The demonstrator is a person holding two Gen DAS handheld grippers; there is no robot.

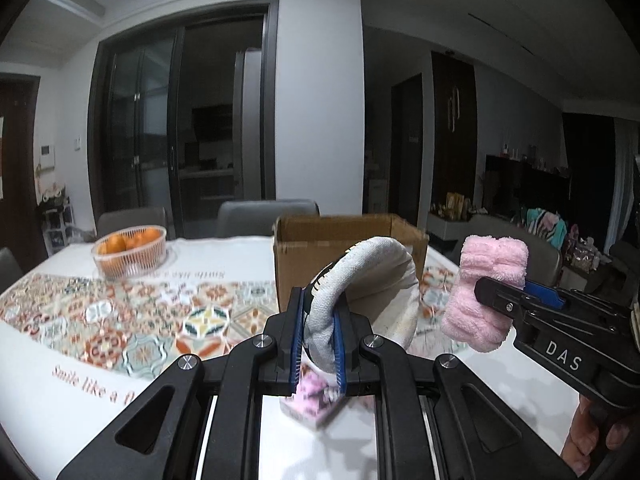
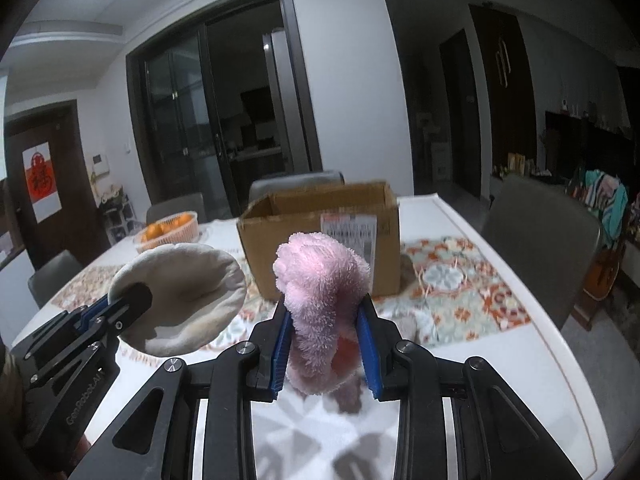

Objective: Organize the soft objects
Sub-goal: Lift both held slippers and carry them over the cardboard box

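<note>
- Left claw (image 1: 318,338) clamped on a curled off-white fabric slipper-like piece (image 1: 372,280); the blue pads pinch one edge only and the rest arches up free, held above the surface.
- Right claw (image 2: 326,344) clamped on a fluffy pink plush roll (image 2: 320,280), squeezed mid-body, top bulging above the jaws, also held off the surface.
- Open brown cardboard box (image 2: 320,240) stands further back on the patterned tablecloth (image 1: 120,320), apart from both items. Likely the drop target.
- Risk: edge-only pinch on the off-white piece; it could slip out or flop on the way, catch the box's near wall and land outside.
- Risk: pink plush is compressible; it could creep out of the pads if the squeeze eases, or cling to the ribbed pads at release.
- Risk: both claws sit close side by side; converging on one box opening could knock them or their loads together. Stagger the drops.
- Risk: a small pink-patterned white block (image 1: 314,404) lies under the left claw; a low pass could drag it.
- Clear mesh basket of oranges (image 1: 130,250) sits well to the left, out of the path.
- Writing: "DAS" on the right claw body, "GenRobot.AI" on the left; tablecloth reads "Smile like a f…", cut off. Box shipping label is too blurred to read.
</note>
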